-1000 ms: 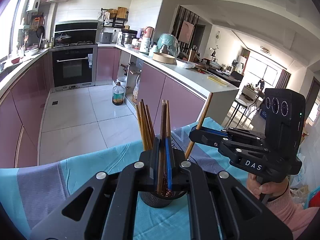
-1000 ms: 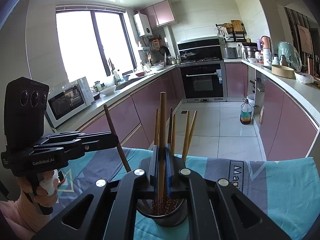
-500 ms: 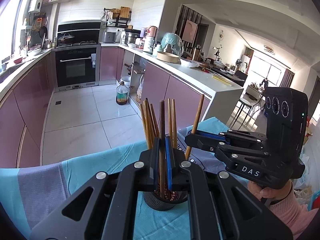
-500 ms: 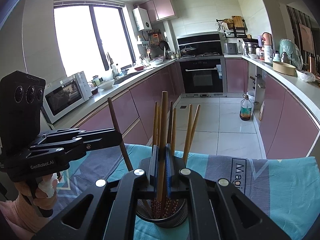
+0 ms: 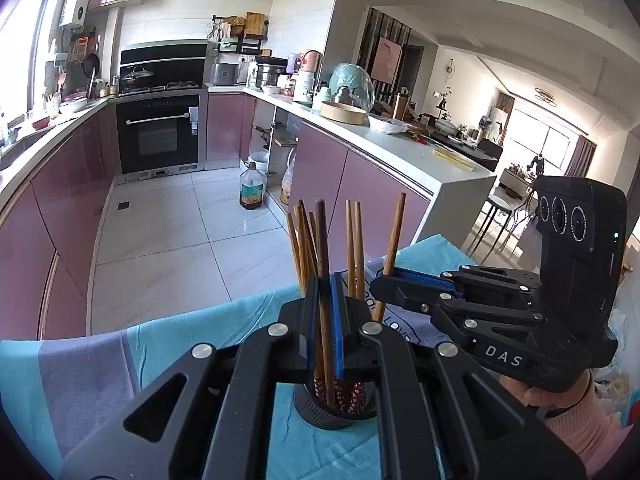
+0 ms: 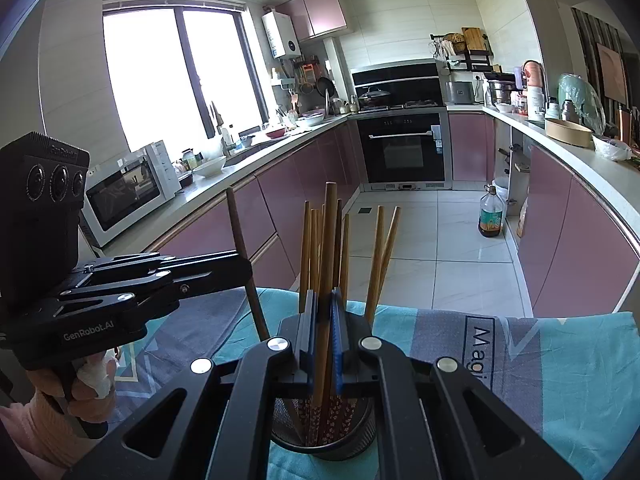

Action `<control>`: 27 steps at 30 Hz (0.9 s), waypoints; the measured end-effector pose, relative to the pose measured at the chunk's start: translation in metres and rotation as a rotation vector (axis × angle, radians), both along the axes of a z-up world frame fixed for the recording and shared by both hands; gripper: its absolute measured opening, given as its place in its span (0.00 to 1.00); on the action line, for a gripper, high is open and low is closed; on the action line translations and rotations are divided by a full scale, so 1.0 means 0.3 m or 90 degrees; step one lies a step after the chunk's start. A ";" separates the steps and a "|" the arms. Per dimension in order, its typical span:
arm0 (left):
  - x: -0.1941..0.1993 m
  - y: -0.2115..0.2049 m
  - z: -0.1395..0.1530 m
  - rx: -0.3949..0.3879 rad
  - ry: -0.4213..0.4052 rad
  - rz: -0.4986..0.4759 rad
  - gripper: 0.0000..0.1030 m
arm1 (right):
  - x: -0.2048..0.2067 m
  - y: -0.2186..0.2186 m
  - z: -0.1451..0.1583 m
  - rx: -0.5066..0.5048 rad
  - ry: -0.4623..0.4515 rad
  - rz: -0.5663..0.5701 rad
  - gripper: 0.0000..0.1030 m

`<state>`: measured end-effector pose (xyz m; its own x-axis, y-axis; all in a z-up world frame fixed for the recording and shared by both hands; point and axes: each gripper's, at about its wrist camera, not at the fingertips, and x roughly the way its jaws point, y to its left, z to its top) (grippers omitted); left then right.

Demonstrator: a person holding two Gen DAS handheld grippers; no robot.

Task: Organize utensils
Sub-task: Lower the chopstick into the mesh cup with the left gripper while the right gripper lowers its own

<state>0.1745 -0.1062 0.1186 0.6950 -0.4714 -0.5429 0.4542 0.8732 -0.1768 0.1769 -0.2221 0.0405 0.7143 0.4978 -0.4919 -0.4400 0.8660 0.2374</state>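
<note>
While both black two-finger claws hang over the round dark mesh holder (image 6: 324, 436) on the table's teal and grey cloth (image 6: 560, 368), each pinches one chopstick. The left claw (image 5: 328, 300) is pressed onto a dark brown wooden chopstick (image 5: 322, 240) whose lower end sits inside the holder. The right claw (image 6: 324, 312) clamps a lighter brown wooden chopstick (image 6: 329, 224), also reaching down into the holder. A bunch of other wooden chopsticks (image 6: 378, 256) stands there, leaning apart.
</note>
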 end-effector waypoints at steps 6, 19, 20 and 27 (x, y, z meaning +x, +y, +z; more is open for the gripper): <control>0.064 -0.017 -0.017 0.010 0.013 0.014 0.07 | 0.007 -0.001 -0.005 0.001 0.001 -0.001 0.05; 0.182 -0.042 -0.078 0.013 0.048 0.017 0.07 | 0.074 0.015 -0.034 -0.005 0.017 -0.004 0.06; 0.181 -0.039 -0.085 0.013 0.048 0.017 0.07 | 0.079 0.019 -0.034 -0.004 0.018 -0.005 0.06; 0.193 -0.037 -0.107 0.010 0.057 0.017 0.08 | 0.099 0.024 -0.045 -0.002 0.026 -0.008 0.06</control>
